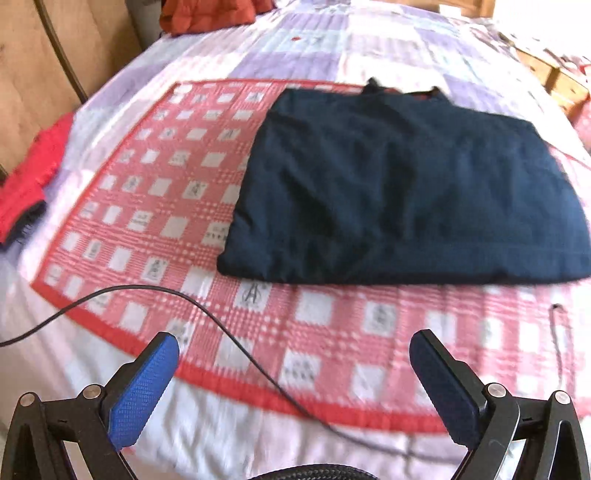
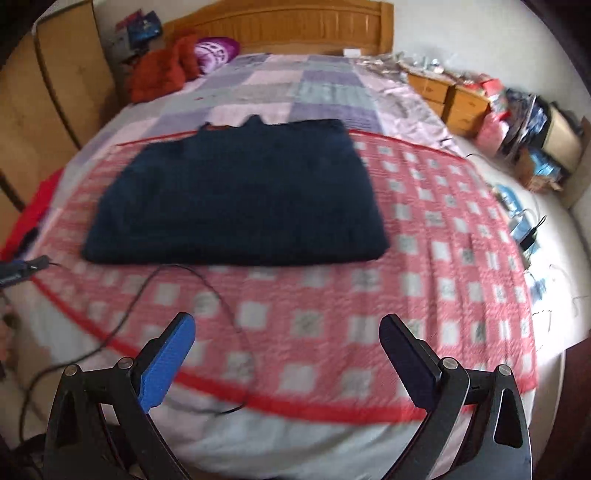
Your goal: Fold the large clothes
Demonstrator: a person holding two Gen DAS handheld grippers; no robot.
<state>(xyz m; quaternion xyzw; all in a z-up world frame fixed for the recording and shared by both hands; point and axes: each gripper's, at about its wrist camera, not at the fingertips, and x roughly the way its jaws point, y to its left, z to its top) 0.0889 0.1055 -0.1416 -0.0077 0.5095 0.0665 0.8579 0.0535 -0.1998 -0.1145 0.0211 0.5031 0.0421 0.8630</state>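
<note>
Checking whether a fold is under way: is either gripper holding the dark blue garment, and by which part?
Nothing is held. The left gripper and right gripper are both open above the red checked mat, short of the folded dark blue garment.

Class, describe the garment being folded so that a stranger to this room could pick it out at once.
Start from the bed with the wooden headboard. A red checked mat lies across it, and on that mat lies the jumper, folded into a flat rectangle. It is dark navy; the other clothes nearby are red.
</note>
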